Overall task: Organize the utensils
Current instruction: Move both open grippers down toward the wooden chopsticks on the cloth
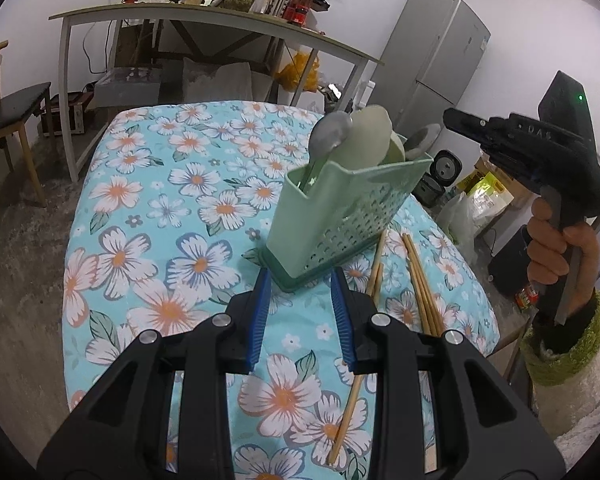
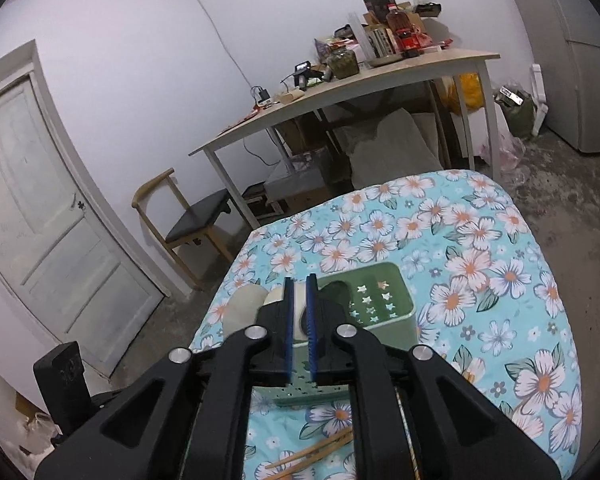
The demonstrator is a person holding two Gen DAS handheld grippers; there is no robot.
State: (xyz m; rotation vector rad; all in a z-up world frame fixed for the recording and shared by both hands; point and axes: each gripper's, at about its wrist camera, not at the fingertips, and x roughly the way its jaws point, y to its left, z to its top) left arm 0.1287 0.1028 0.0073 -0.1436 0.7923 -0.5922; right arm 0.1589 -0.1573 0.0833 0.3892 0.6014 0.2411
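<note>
A pale green perforated utensil holder (image 1: 340, 208) stands on the floral tablecloth (image 1: 160, 220). A metal spoon (image 1: 332, 132) and white spoons (image 1: 370, 136) stick up out of it. Several wooden chopsticks (image 1: 420, 284) lie loose on the cloth to its right. My left gripper (image 1: 300, 276) is open just in front of the holder's base, with nothing between its fingers. My right gripper (image 1: 450, 114), held by a hand (image 1: 556, 248), hovers to the right of the spoons, apart from them. In the right wrist view the right gripper (image 2: 299, 280) shows a narrow empty gap above the holder (image 2: 380, 300) and chopsticks (image 2: 312, 452).
A long table (image 1: 220, 12) piled with bottles and boxes stands behind. A wooden chair (image 1: 12, 108) is at the left, a grey fridge (image 1: 440, 60) and a rice cooker (image 1: 444, 172) at the right. A white door (image 2: 40, 220) is on the left wall.
</note>
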